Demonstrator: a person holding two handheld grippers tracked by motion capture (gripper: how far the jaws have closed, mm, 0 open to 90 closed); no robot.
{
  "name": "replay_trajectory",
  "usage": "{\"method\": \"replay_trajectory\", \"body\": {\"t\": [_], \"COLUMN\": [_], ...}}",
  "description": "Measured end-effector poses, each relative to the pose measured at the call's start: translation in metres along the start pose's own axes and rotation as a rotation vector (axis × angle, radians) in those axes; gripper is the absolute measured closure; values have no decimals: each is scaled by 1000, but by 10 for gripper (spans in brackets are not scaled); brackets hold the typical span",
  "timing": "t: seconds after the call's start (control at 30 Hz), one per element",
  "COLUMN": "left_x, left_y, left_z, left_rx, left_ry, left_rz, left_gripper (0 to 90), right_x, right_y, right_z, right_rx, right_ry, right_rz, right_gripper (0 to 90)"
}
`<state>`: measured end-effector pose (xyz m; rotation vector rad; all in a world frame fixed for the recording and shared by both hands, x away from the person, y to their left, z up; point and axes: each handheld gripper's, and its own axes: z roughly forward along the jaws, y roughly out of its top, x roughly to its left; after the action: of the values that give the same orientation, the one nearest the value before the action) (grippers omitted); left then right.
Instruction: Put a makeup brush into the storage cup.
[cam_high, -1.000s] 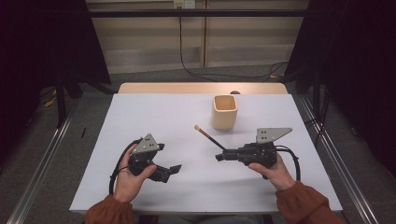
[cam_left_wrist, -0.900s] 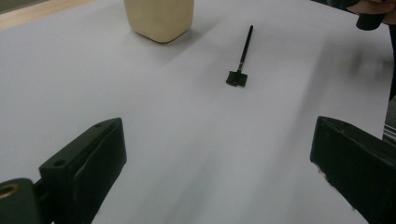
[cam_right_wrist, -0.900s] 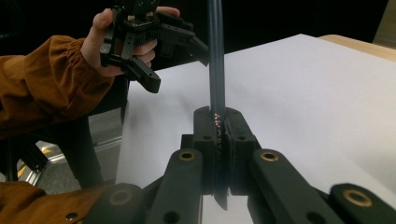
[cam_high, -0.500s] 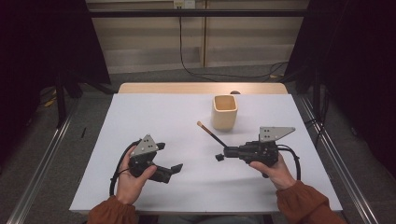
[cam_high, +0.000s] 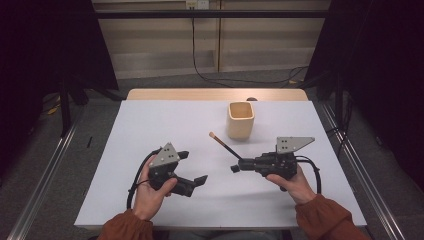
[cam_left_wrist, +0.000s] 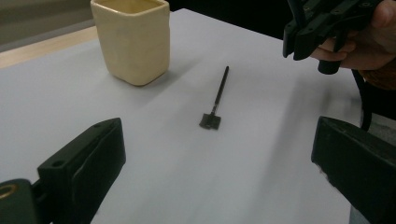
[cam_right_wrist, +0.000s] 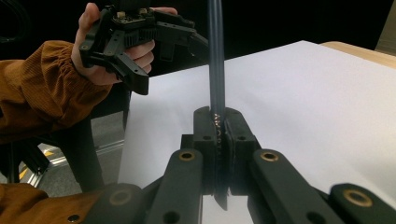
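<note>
The right tool (cam_high: 235, 168) stays clamped on the pencil (cam_high: 225, 146), which points at the far cup (cam_high: 241, 120), while the left tool (cam_high: 192, 167), jaws apart, edges right, so the drop-in is still ahead.

cup (cam_high: 241, 119): pale cream, plain
brush (cam_high: 225, 145): dark handle, tan tip
table (cam_high: 165, 120): white top, light wood far edge
grippers: black, grey plates
sleeves (cam_high: 325, 220): rust-orange corduroy, ribbed

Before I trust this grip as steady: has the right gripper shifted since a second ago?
No. In the high view the right gripper, shut on the stick, keeps its place against the cup.
</note>
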<state>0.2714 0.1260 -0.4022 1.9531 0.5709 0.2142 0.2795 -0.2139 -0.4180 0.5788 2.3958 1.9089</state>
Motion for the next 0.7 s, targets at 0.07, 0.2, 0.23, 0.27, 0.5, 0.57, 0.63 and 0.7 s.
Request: {"method": "replay_trajectory", "body": {"t": [0.07,0.2,0.23,0.27,0.5,0.57,0.63,0.7], "left_x": [0,-1,0,-1,-3,-4,-5,-5], "left_y": [2,4,5,5,12,13,14,15], "left_z": [4,8,9,9,13,15,16,17], "left_rx": [-23,-51,-56,-65,-93,-94,-103,-107], "left_ry": [-14,-1,-5,-6,-14,-19,-29,-36], "left_rz": [1,7,10,11,26,33,32,36], "left_gripper": [27,23,21,22,26,26,26,26], "right_x": [0,0,0,0,0,0,0,0], "right_y": [0,0,0,-1,-2,-2,-2,-2], "right_z": [0,1,1,1,4,4,4,5], "right_rx": [-1,2,1,-1,4,7,6,4], "right_ry": [2,3,3,4,4,6,7,4], "right_rz": [0,-2,-1,0,-4,-5,-6,-6], "right_gripper": [853,853,853,853,853,853,853,853]}}
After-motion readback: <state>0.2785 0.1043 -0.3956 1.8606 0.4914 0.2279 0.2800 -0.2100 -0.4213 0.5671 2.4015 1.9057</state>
